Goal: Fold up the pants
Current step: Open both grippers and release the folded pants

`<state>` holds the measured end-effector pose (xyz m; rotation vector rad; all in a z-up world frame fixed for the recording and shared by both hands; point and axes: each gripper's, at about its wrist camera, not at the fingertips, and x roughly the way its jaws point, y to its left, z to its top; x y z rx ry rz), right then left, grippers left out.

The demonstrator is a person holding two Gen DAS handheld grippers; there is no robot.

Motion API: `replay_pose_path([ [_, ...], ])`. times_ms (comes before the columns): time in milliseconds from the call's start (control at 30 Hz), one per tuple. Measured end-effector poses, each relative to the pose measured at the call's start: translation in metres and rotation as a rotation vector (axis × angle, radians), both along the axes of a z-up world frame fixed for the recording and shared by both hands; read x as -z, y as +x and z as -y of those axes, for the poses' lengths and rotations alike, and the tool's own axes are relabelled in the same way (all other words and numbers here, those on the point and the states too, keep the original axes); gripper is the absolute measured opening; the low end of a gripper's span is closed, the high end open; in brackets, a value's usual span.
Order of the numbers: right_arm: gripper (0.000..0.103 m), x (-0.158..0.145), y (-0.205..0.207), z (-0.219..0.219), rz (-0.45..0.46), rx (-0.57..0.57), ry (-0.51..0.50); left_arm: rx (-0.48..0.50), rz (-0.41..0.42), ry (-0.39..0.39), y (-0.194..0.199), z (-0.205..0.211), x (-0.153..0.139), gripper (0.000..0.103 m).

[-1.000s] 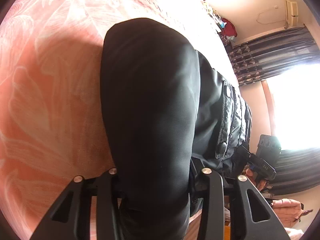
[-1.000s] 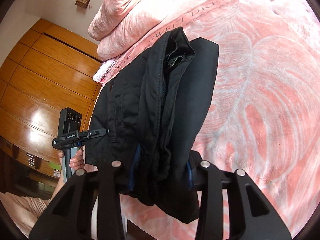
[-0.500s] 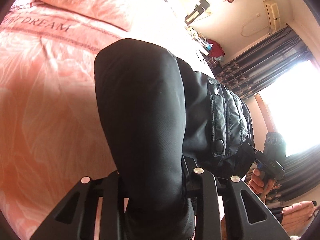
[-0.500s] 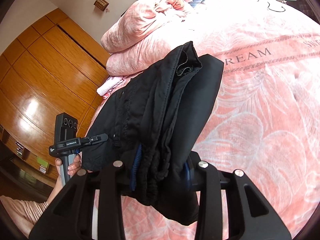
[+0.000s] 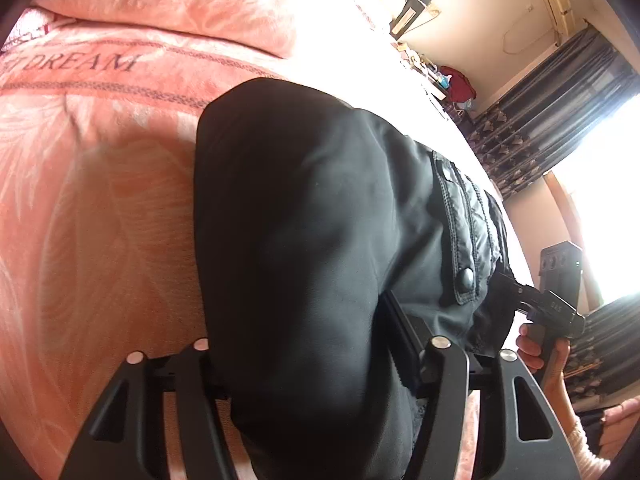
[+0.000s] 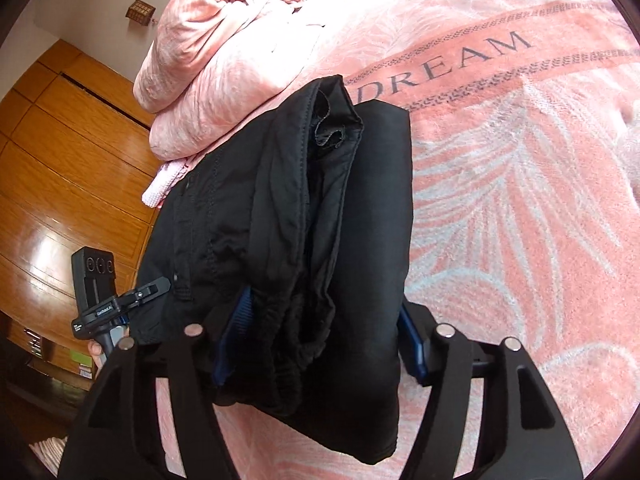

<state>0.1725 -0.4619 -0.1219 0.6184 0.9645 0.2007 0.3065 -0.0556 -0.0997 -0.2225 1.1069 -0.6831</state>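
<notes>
Pink bedspread (image 6: 520,200); jaws opening, wider around pants (image 6: 320,240).

A pink leaf-patterned bed (image 6: 520,208) carries folded black pants (image 6: 320,220) and a bunched pink quilt (image 6: 224,52)

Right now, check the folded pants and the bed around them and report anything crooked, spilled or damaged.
Nothing is spilled or torn. The black pants lie folded on the pink bedspread, but unevenly: the top layers sit bunched with a gaping hem. Both the left gripper and right gripper are opening, cloth between their jaws.
</notes>
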Motion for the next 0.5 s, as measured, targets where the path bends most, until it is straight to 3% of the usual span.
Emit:
replay_pose_path([
  [67, 0.082, -0.004, 0.000, -0.005, 0.002, 0.008, -0.038, -0.037, 0.010, 0.033, 0.001, -0.007, 0.000, 0.078],
  [167, 0.091, -0.018, -0.005, -0.012, 0.007, 0.060, -0.126, -0.096, 0.060, 0.089, -0.013, -0.012, -0.013, 0.080],
  [267, 0.094, -0.036, -0.017, -0.021, 0.018, 0.103, -0.205, -0.171, 0.159, 0.176, -0.036, -0.021, -0.033, 0.091],
  [367, 0.095, -0.057, -0.035, -0.037, 0.049, 0.131, -0.295, -0.208, 0.196, 0.183, -0.068, -0.029, -0.055, 0.092],
  [500, 0.100, -0.085, -0.067, -0.059, 0.098, 0.160, -0.290, -0.235, 0.190, 0.192, -0.102, -0.025, -0.077, 0.093],
])
